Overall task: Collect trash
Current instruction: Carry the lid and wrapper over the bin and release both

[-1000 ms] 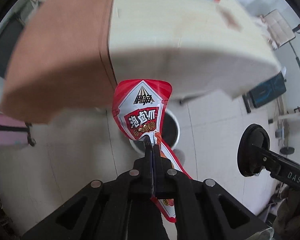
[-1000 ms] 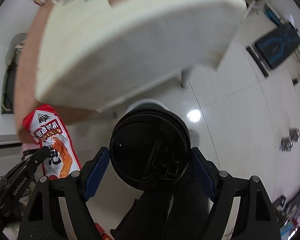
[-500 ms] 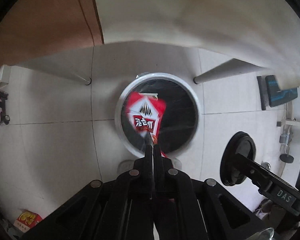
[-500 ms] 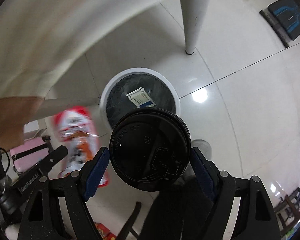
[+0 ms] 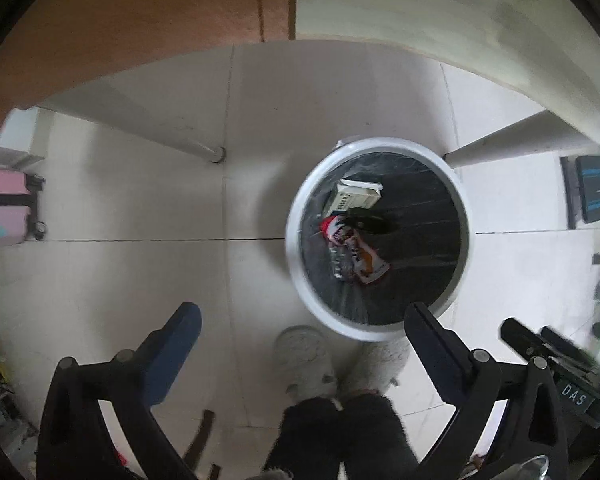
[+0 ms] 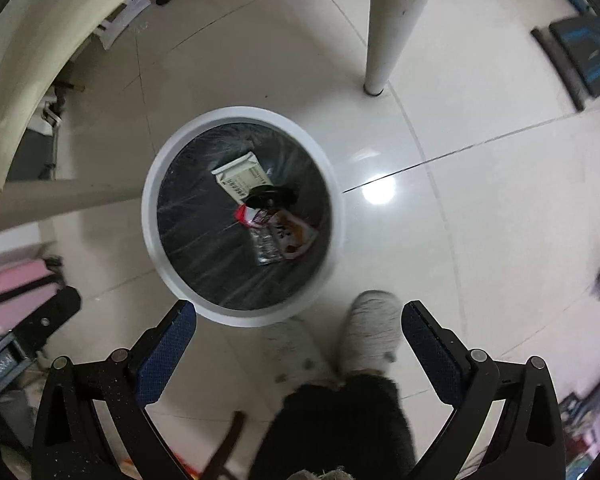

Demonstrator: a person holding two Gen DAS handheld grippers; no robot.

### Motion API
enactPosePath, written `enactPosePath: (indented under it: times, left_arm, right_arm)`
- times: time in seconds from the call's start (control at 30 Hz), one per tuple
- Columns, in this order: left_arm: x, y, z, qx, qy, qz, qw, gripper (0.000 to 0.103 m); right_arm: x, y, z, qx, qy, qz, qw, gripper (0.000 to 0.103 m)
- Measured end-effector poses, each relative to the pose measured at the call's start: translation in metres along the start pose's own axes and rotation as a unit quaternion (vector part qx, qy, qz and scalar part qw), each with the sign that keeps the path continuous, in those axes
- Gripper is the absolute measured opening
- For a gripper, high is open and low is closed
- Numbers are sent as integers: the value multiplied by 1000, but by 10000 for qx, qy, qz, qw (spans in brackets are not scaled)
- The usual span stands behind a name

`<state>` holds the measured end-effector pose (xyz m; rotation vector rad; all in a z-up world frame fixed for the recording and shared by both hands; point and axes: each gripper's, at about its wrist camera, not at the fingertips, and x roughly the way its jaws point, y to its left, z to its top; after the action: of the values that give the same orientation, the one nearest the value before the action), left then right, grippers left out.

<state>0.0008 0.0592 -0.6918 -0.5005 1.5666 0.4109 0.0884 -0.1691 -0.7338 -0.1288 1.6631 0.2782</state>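
A round white bin [image 5: 296, 216] [image 6: 148, 208] with a black liner stands on the tiled floor under the table. Inside it lie a red snack wrapper [image 5: 356, 254] [image 6: 278, 234], a black cup lid [image 5: 366, 220] [image 6: 272, 196] and a white carton [image 5: 354, 198] [image 6: 240, 178]. My left gripper [image 5: 300, 324] points down beside the bin, its jaws opening wide with nothing between them. My right gripper [image 6: 298, 318] hangs over the bin's near rim, its jaws also opening wide and empty.
White table legs [image 6: 392, 20] [image 5: 512, 142] stand beside the bin. The person's pale slippers [image 5: 304, 360] [image 6: 372, 328] and dark trouser legs are just below the bin. A pink suitcase [image 5: 4, 208] is at the left, a black-and-blue mat [image 6: 580, 52] at the right.
Both grippers dropped from table height to just above the bin. The left let go of the red wrapper and the right let go of the black cup lid; both now lie in the bin.
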Motion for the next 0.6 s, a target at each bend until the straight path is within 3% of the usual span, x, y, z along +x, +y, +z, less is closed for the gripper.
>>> enactPosePath:
  times: [0.23,0.6]
  left_arm:
    - [-46,6,-19,31,-106,109,9999,103]
    - [-156,3,-51,-52,-342,12,9994,103]
  right_arm:
    - [-45,9,-10,-313,-227,-476,9981,103]
    - [-176,36,-43,-732,-680,-554,9935,103]
